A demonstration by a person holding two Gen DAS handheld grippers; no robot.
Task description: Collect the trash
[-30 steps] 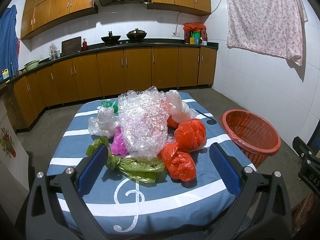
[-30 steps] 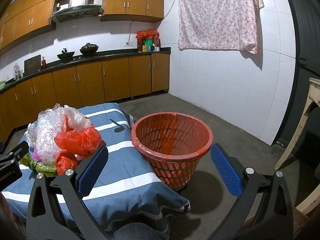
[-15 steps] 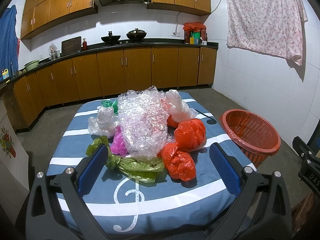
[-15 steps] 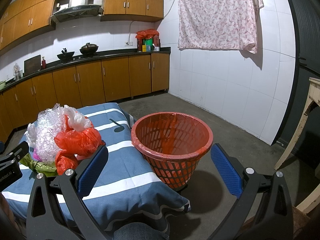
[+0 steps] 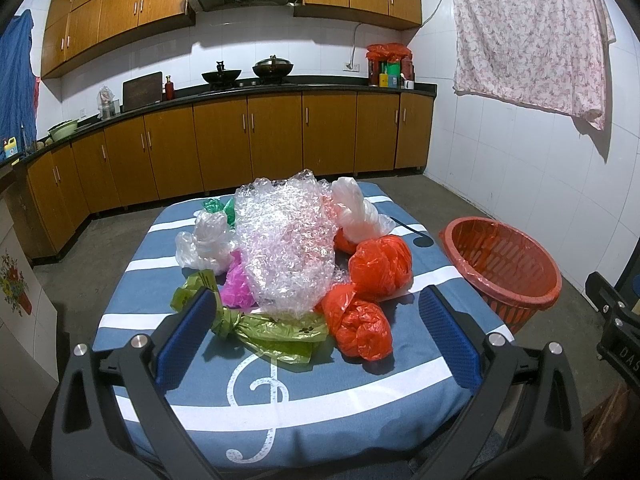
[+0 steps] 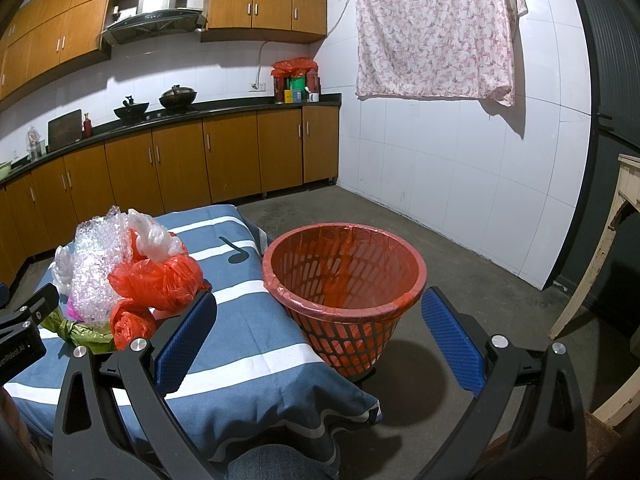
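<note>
A heap of trash lies on the blue striped table (image 5: pixel 360 400): clear bubble wrap (image 5: pixel 288 240), red bags (image 5: pixel 356 322) (image 5: pixel 380 266), a green bag (image 5: pixel 276 330), a pink bag (image 5: pixel 236 284) and white bags (image 5: pixel 204 246). My left gripper (image 5: pixel 318 334) is open and empty, held just short of the heap's near side. A red plastic basket (image 6: pixel 344 276) lined with a red bag stands on the floor to the right of the table. My right gripper (image 6: pixel 320 336) is open and empty, facing the basket. The heap also shows in the right wrist view (image 6: pixel 120 272).
Wooden kitchen cabinets (image 5: pixel 248 144) run along the back wall and the left. A floral cloth (image 6: pixel 436 28) hangs on the white tiled wall at the right. A pale wooden table leg (image 6: pixel 592 264) stands at the far right. Bare concrete floor (image 6: pixel 440 232) surrounds the basket.
</note>
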